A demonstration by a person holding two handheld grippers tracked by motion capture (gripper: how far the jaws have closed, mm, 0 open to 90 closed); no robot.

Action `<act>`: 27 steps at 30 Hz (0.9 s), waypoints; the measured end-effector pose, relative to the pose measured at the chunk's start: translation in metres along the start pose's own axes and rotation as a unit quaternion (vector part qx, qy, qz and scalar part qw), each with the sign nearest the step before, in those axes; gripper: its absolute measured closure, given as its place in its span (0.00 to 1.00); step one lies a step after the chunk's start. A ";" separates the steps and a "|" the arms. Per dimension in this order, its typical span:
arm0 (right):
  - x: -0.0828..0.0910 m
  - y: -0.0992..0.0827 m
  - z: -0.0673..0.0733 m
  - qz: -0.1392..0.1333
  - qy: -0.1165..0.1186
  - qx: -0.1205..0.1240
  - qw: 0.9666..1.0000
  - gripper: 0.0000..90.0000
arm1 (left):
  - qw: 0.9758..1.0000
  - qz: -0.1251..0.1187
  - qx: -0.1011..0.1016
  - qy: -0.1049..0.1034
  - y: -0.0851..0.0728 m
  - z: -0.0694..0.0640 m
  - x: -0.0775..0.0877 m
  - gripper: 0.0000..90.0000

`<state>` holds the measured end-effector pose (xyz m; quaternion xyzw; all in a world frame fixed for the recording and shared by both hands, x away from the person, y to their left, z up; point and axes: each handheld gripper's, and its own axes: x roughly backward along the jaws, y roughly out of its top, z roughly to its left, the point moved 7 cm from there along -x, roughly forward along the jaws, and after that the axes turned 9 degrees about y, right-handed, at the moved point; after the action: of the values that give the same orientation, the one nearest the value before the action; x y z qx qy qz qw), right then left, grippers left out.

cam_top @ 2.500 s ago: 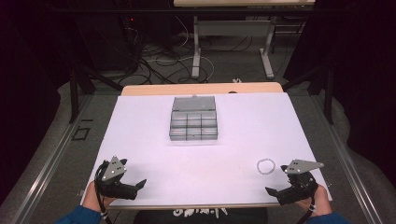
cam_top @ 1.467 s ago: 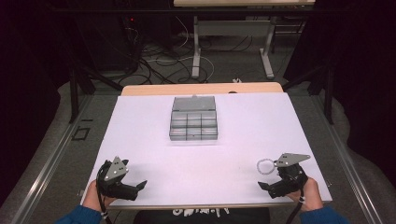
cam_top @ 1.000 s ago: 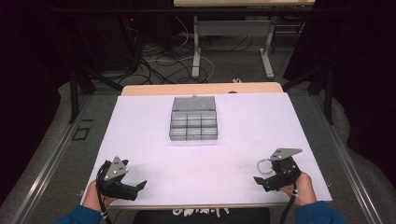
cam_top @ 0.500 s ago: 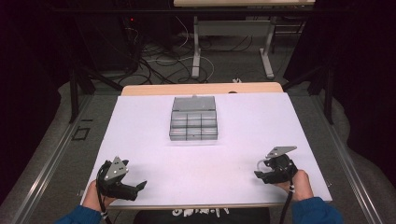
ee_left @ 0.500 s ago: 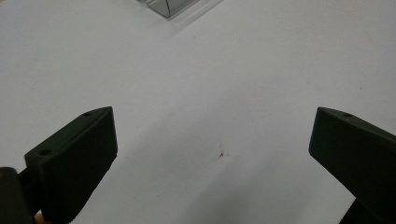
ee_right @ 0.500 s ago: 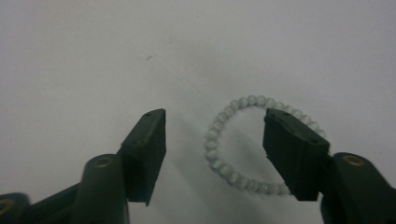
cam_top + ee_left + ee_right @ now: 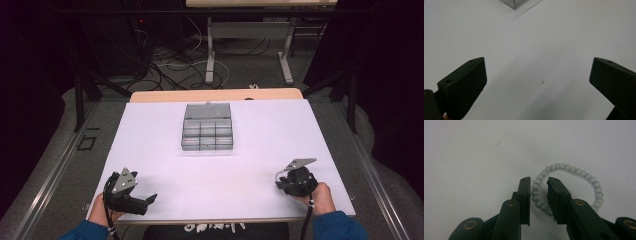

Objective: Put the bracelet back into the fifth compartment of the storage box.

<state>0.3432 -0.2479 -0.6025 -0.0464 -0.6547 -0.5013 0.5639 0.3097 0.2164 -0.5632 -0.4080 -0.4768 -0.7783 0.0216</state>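
A bracelet of pale round beads (image 7: 577, 170) lies flat on the white table (image 7: 260, 145) near its front right corner. My right gripper (image 7: 539, 180) points down at it, and its jaws have just been closing. The bracelet's left strand sits in the narrow gap between them, and a little space shows on each side of the beads. In the high view the right gripper (image 7: 286, 184) covers most of the bracelet. My left gripper (image 7: 142, 201) rests at the front left, wide open (image 7: 537, 75) over bare table.
A clear grey compartment box (image 7: 207, 127) with its lid up stands at the table's middle back; its corner (image 7: 517, 2) shows in the left gripper view. The table's front edge runs just behind both hands. A wooden strip and cables lie beyond the table.
The right gripper has slid left and toward the front edge onto the bracelet, and its jaws have narrowed around one strand. The left gripper has stayed put.
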 end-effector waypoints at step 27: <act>-0.001 0.000 0.003 -0.003 -0.003 -0.022 1.000 0.95 | 1.000 0.000 -0.001 -0.002 0.000 -0.001 0.000 0.02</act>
<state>0.3419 -0.2456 -0.6023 -0.0585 -0.6453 -0.5168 0.5596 0.3091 0.2152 -0.5638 -0.4097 -0.4757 -0.7781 0.0202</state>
